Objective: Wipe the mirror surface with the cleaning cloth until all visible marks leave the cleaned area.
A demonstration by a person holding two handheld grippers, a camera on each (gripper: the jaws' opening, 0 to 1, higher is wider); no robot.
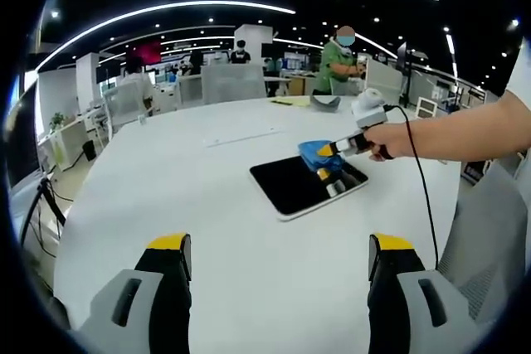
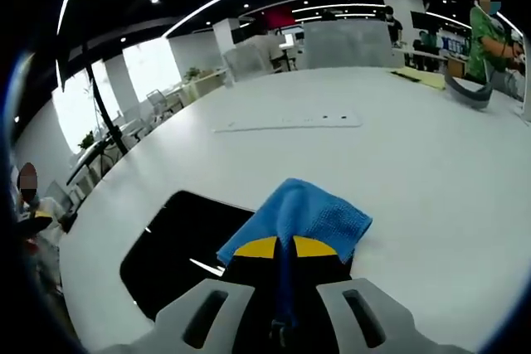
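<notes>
Right gripper (image 2: 286,248) jaws clamped on blue cloth (image 2: 303,215), cloth pressed onto dark mirror (image 2: 178,259) lying flat on white table (image 2: 398,172), left gripper (image 1: 278,259) jaws wide apart, holding nothing, above the table

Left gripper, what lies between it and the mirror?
In the left gripper view, bare white table separates the left gripper from the mirror.

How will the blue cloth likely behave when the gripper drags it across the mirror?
The blue cloth is probably floppy: it folds and drapes beyond the right gripper. It looks light and textured, so it should slide over the mirror yet may bunch up.
</notes>
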